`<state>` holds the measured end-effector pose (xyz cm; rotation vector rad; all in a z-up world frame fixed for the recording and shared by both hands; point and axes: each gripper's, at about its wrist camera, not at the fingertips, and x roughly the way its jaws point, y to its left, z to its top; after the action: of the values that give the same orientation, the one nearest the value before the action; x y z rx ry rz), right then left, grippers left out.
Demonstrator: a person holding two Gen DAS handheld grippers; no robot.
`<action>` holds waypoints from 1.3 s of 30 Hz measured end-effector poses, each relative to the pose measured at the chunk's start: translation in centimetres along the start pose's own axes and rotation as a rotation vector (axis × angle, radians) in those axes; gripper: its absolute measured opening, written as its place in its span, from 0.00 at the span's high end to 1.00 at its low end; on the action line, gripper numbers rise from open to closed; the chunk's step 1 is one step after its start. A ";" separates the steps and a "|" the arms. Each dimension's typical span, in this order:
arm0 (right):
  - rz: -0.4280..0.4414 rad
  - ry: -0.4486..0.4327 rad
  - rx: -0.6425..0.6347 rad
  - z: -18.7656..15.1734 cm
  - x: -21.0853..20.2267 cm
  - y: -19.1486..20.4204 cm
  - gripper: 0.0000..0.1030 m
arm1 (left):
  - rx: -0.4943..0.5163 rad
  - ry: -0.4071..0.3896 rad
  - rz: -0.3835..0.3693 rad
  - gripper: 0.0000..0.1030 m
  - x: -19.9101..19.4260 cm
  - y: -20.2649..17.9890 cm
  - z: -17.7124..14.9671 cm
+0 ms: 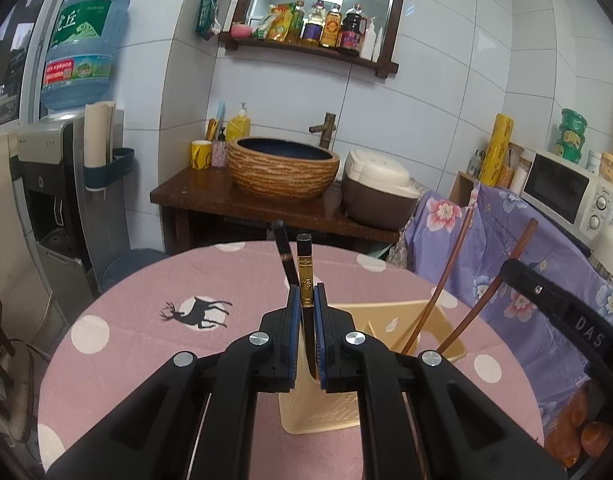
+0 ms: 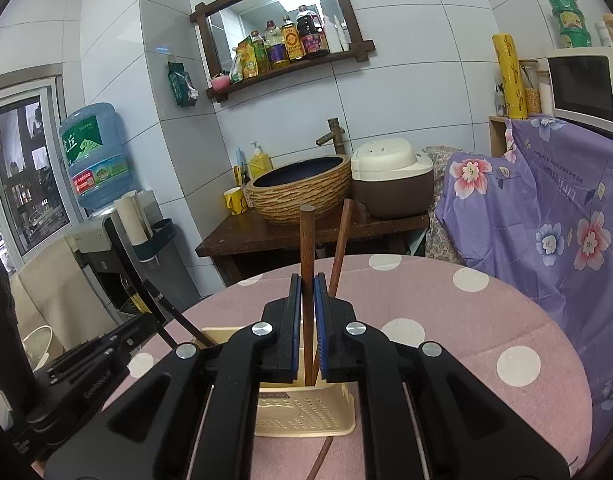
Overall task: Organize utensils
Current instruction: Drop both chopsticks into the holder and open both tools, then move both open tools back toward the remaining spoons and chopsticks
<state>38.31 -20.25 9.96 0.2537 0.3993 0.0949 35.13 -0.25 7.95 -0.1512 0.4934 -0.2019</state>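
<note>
My left gripper [image 1: 306,292] is shut on a pair of black chopsticks [image 1: 305,264] with gold bands, which stand up past its fingertips. Below and to its right, a beige perforated utensil basket [image 1: 390,307] rests on the pink dotted table [image 1: 146,340]. In the right wrist view my right gripper [image 2: 307,280] is shut on two brown wooden chopsticks [image 2: 306,240], right over that basket [image 2: 306,412]. The brown chopsticks [image 1: 446,276] slant up at the right of the left view. The left gripper's body [image 2: 86,360] and its black chopsticks [image 2: 154,300] show at the lower left of the right view.
Behind the round table stands a dark wooden counter [image 1: 210,196] with a woven-look basin [image 1: 282,168] and a rice cooker [image 1: 374,188]. A water dispenser [image 1: 62,184] is at the left. At the right, a purple floral cloth [image 2: 546,208] sits under a microwave [image 2: 586,88].
</note>
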 end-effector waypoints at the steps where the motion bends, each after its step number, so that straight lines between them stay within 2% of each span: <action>1: -0.005 -0.004 -0.006 -0.1 -0.1 0.0 0.93 | 0.005 -0.009 0.003 0.92 0.0 -0.1 -0.2; 3: -0.009 -0.010 -0.011 -0.2 -0.2 0.0 0.93 | 0.024 -0.019 0.013 0.92 -0.2 -0.4 -0.3; 8: 0.018 -0.003 0.004 -0.2 -0.3 -0.2 0.93 | 0.027 -0.014 -0.015 0.92 -0.5 -0.5 -0.2; 9: 0.014 -0.003 0.000 -0.3 -0.4 -0.2 0.91 | 0.028 -0.016 -0.017 0.92 -0.7 -0.5 -0.2; 10: 0.011 -0.005 -0.004 -0.5 -0.5 -0.2 0.85 | 0.030 -0.019 -0.017 0.91 -1.0 -0.5 -0.3; 11: 0.012 -0.007 -0.008 -0.6 -0.7 -0.2 0.80 | 0.032 -0.022 -0.020 0.84 -1.2 -0.4 -0.5; 12: 0.018 -0.010 -0.005 -0.8 -1.0 -0.3 0.67 | 0.033 -0.024 -0.024 0.71 -1.5 -0.4 -0.6; 13: 0.026 -0.017 0.003 -1.0 -1.4 -0.3 0.58 | 0.031 -0.030 -0.026 0.62 -1.9 -0.3 -0.7; 14: 0.026 -0.021 0.007 -1.2 -1.8 -0.4 0.57 | 0.027 -0.045 -0.027 0.47 -2.6 -0.3 -0.9; 15: 0.020 -0.020 0.005 -1.4 -2.2 -0.4 0.57 | 0.027 -0.062 -0.026 0.41 -3.2 -0.2 -1.2; 17: 0.012 -0.018 -0.009 -2.0 -3.1 -0.4 0.57 | 0.044 -0.079 -0.017 0.37 -4.2 -0.2 -1.8; 20: 0.006 -0.029 -0.035 -3.4 -4.8 -0.5 0.47 | 0.059 -0.086 -0.013 0.25 -5.3 -0.1 -3.1; 22: -0.003 -0.034 -0.057 -4.6 -5.9 -0.6 0.28 | 0.057 -0.082 -0.021 0.20 -5.7 0.3 -4.3; 24: -0.019 -0.025 -0.065 -5.8 -6.6 -0.9 0.18 | 0.049 -0.071 -0.023 0.12 -6.0 0.8 -5.4; 26: -0.039 -0.008 -0.073 -7.4 -7.3 -1.4 0.17 | 0.029 -0.072 -0.017 0.10 -6.3 1.5 -6.6; 30: -0.085 0.052 -0.104 -10.8 -7.4 -2.4 0.07 | 0.012 -0.052 0.006 0.06 -6.5 2.4 -8.9; 35: -0.094 0.166 -0.126 -15.0 -7.0 -3.8 0.06 | 0.080 -0.062 0.042 0.05 -7.2 2.5 -11.4; 39: -0.156 0.238 -0.079 -17.4 -7.1 -5.1 0.06 | 0.096 -0.018 0.038 0.05 -7.0 2.9 -12.4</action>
<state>25.14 -22.25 -4.28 0.1330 0.6486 -0.0128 23.50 2.98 -0.24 -0.0500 0.4672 -0.1860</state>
